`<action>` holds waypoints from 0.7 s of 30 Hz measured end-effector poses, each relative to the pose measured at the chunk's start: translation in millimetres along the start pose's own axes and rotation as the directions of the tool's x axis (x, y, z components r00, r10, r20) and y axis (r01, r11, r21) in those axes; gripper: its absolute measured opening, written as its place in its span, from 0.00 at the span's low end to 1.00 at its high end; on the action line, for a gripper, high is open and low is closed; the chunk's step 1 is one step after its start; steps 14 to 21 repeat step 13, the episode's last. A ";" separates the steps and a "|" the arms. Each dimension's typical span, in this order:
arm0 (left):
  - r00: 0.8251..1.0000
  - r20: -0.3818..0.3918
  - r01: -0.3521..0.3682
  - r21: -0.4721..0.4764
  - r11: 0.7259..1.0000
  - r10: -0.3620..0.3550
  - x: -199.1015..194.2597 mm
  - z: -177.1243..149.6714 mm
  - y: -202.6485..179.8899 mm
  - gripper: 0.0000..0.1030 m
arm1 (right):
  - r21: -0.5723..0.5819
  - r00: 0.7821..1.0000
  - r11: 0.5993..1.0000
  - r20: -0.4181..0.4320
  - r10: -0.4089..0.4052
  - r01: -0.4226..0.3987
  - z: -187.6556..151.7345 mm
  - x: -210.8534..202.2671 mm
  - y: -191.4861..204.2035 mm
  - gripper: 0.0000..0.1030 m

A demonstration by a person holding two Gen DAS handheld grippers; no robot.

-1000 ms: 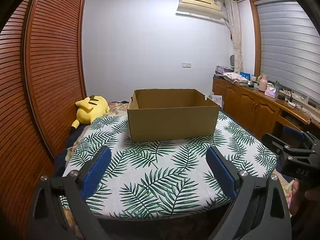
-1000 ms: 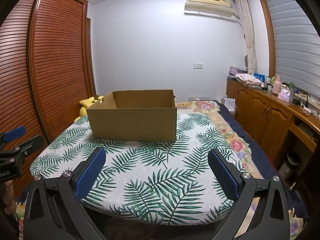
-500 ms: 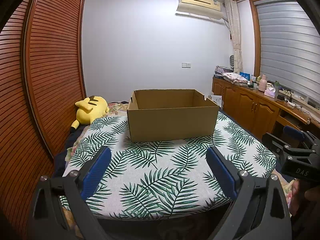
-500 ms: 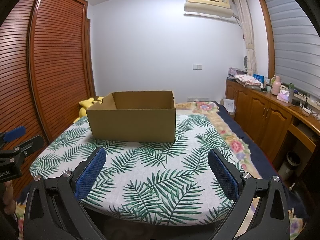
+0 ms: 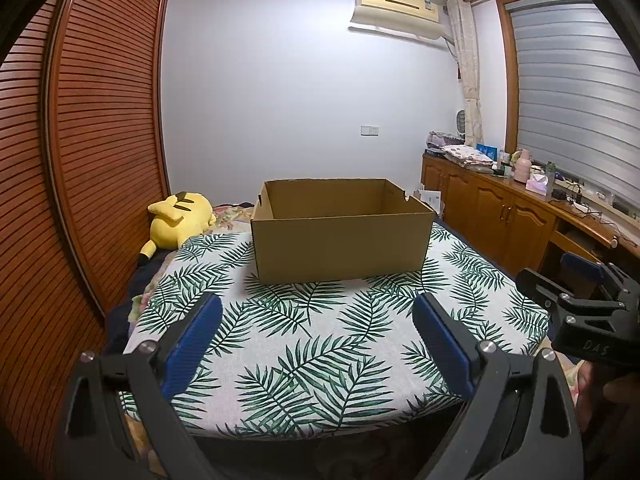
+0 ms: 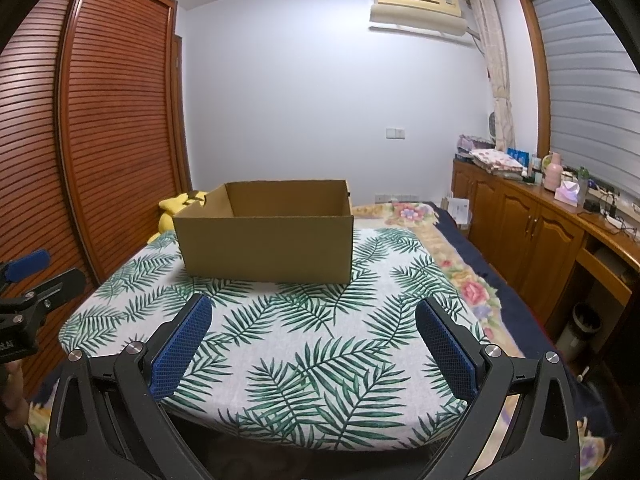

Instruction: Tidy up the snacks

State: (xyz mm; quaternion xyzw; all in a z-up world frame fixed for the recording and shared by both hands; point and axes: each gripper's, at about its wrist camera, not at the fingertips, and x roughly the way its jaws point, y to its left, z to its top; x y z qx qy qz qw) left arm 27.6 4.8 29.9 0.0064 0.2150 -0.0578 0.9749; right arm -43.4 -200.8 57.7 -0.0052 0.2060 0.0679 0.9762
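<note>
An open brown cardboard box [image 5: 340,240] [image 6: 266,246] stands on a palm-leaf cloth [image 5: 320,344] [image 6: 320,340] spread over a bed. What lies inside the box is hidden by its front wall. No snacks show in either view. My left gripper [image 5: 316,312] hovers open over the cloth's near edge, in front of the box, with nothing between its blue pads. My right gripper [image 6: 312,312] is open and empty too, level with it to the right. Each gripper shows at the edge of the other's view, the right gripper [image 5: 580,292] and the left gripper [image 6: 28,280].
A yellow plush toy [image 5: 180,220] lies left of the box by the slatted wooden wardrobe [image 5: 92,160]. Wooden cabinets [image 6: 540,232] with bottles and folded cloths run along the right wall. A small bin [image 6: 582,326] stands by the bed. A hand [image 5: 600,392] holds the right gripper.
Both views have shifted very slightly; the box sits a touch higher in the right wrist view. Both grippers stay open and empty.
</note>
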 end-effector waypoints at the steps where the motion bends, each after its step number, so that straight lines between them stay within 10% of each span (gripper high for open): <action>1: 1.000 -0.001 0.000 0.000 1.000 0.000 0.3 -0.1 -0.2 0.94 | -0.001 1.000 1.000 0.001 -0.001 0.001 -0.2 0.1 0.3 1.00; 21: 1.000 0.002 -0.006 0.000 1.000 0.006 -0.9 -0.1 2.0 0.94 | -0.001 1.000 1.000 0.001 -0.004 0.004 -2.0 0.1 0.5 1.00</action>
